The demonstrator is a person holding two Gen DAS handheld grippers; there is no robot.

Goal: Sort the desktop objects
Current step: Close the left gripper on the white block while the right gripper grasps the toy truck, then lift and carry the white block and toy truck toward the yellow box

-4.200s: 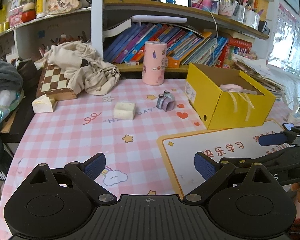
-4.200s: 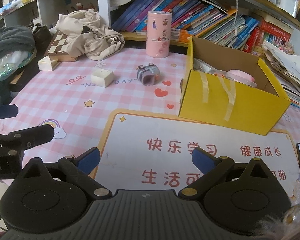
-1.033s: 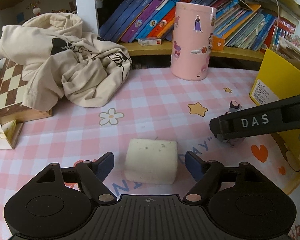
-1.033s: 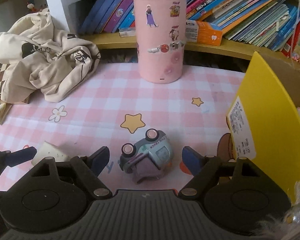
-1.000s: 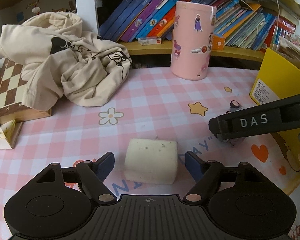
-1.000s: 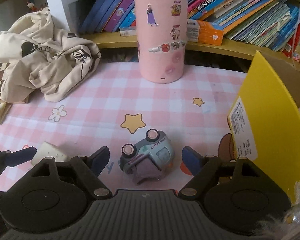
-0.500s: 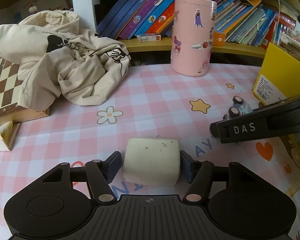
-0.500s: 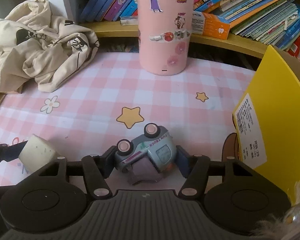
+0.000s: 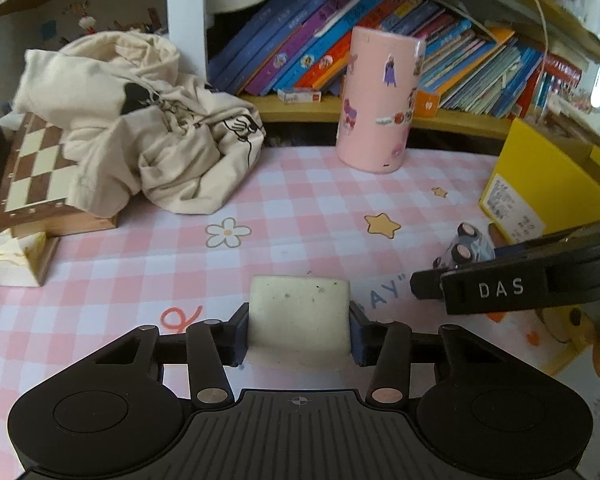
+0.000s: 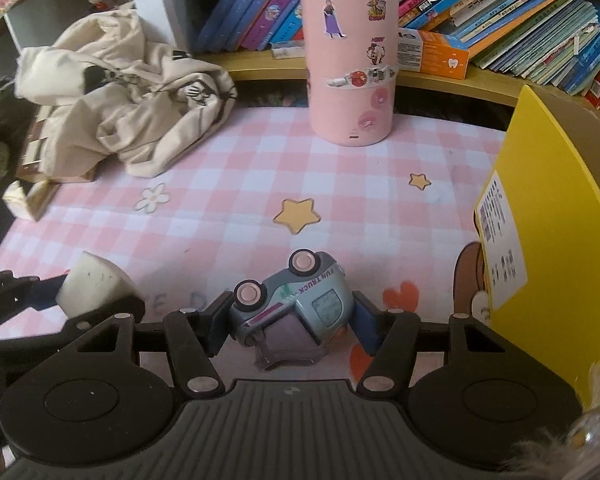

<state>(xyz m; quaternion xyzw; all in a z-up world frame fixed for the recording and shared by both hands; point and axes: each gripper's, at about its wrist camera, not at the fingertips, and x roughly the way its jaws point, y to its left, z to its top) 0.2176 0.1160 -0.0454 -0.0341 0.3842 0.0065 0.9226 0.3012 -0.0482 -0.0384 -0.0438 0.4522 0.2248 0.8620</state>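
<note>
Left gripper (image 9: 299, 326): clamped on the white block (image 9: 299, 320), a blue pad pressed against each of its two sides; the block sits square between the fingers, just in front of the gripper body.
White block: cream-coloured with small dark specks, over the pink checked tablecloth (image 9: 300, 200); whether it rests on the cloth or is lifted cannot be told. In the right wrist view it shows at the left edge (image 10: 94, 286), held by the other tool.
Right gripper (image 10: 286, 320): closed on the toy car (image 10: 296, 304), the blue pads touching its two ends.
Toy car: grey-blue with pink wheels, tipped on its side so the wheels face up and away; the words FUN TRUCK read along its flank. A purple part hangs out at its lower side. In the left wrist view only its wheels and part of the body show (image 9: 466, 246) behind the black finger marked DAS.
Yellow box (image 10: 548, 216): stands at the right, near the toy car, with a white printed label on the wall facing the car; its inside is mostly hidden.
Pink canister (image 10: 350, 56): upright at the back of the cloth, covered with stickers, well apart from both grippers.
Beige cloth bag (image 9: 148, 132): crumpled at the back left, partly draped over the chessboard (image 9: 32, 168).
Small cream box (image 9: 14, 258): at the left edge, just in front of the chessboard.
Books (image 9: 300, 60): leaning in a row on the shelf behind the canister.
</note>
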